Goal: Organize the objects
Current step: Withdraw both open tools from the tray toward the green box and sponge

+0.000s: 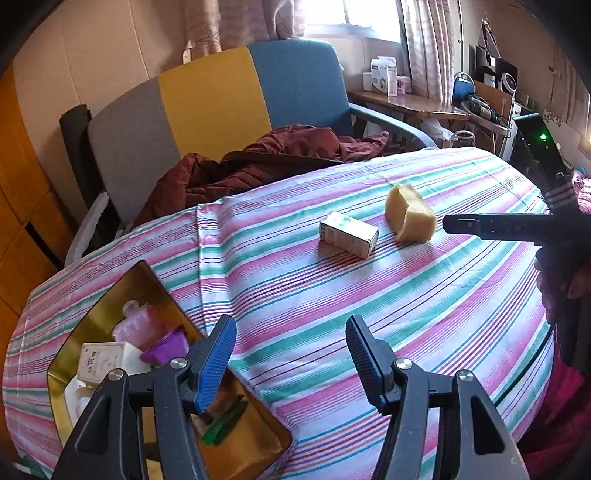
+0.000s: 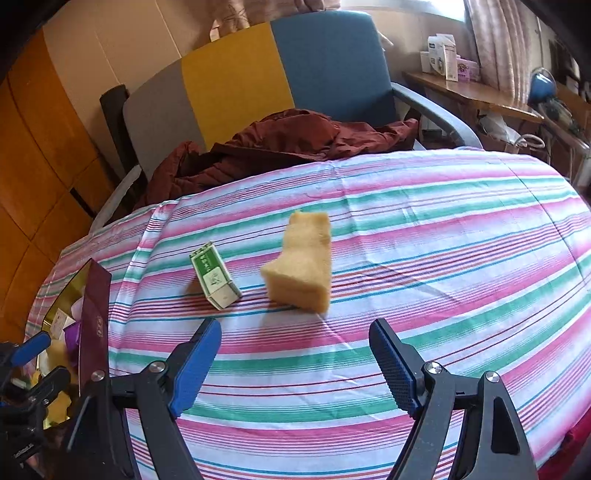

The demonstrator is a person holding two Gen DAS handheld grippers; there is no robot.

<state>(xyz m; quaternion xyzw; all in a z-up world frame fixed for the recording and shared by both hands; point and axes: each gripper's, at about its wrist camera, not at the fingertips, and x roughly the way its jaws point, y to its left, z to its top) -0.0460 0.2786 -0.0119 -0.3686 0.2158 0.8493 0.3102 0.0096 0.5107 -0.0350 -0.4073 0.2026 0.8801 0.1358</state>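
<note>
daylight from window (image 1: 347, 14) | glare | fisheye edges dark, bent

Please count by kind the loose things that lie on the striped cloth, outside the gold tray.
Yellow sponge: 1
Small green and white carton: 1
Total: 2

The small box (image 2: 215, 280) lies mid-counter (image 2: 443, 258), the sponge (image 2: 303, 266) just beside it on its right. The open tin (image 1: 110, 295) sits at the counter's near-left corner. A chair (image 2: 258, 81) stands behind the far edge.
</note>
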